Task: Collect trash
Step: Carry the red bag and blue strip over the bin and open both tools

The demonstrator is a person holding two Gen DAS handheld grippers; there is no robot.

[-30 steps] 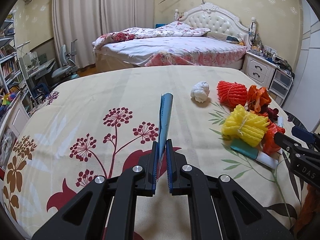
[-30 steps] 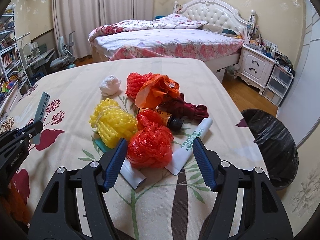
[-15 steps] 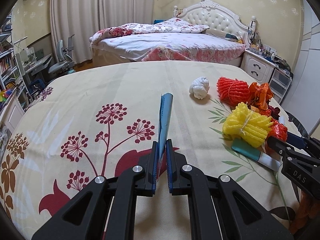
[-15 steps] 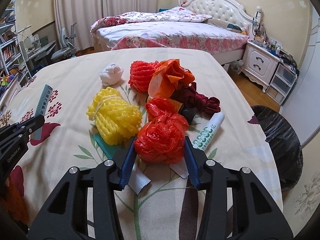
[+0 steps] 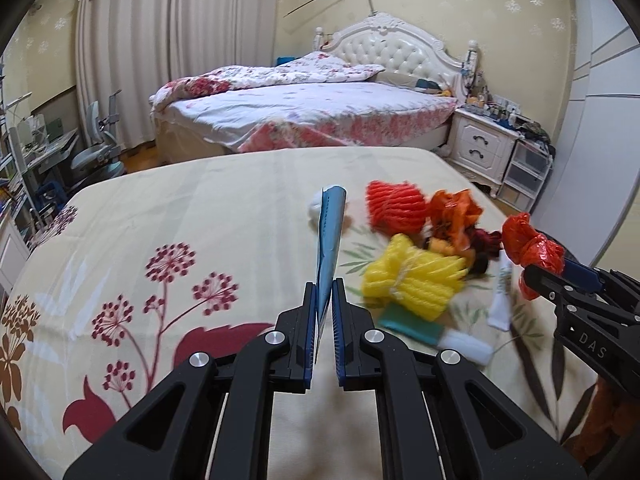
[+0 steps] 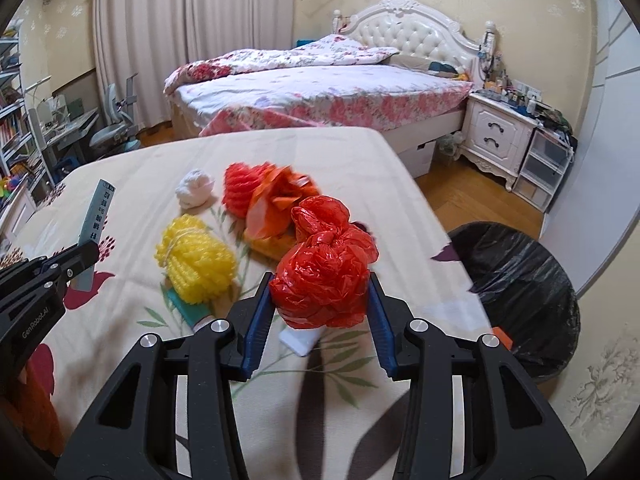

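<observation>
My left gripper point(image 5: 325, 292) is shut on a flat blue wrapper point(image 5: 330, 236) that sticks up from its jaws; it also shows in the right wrist view point(image 6: 96, 224). My right gripper point(image 6: 318, 292) is shut on a crumpled red plastic bag point(image 6: 326, 268) and holds it above the table; the bag shows in the left wrist view point(image 5: 528, 246). On the floral tablecloth point(image 5: 180, 216) lie a yellow foam net point(image 6: 196, 260), an orange-red foam net point(image 6: 242, 188), an orange bag point(image 6: 280, 200), a white wad point(image 6: 196, 188) and a white tube point(image 5: 500, 300).
A bin lined with a black bag point(image 6: 524, 284) stands on the floor right of the table. A teal packet point(image 5: 404, 318) lies under the yellow net. A bed point(image 5: 304, 112) and a white nightstand point(image 5: 484, 148) stand behind the table.
My right gripper closed on the red bag and lifted it off the table. My left gripper kept its hold on the blue wrapper and shifted slightly toward the pile.
</observation>
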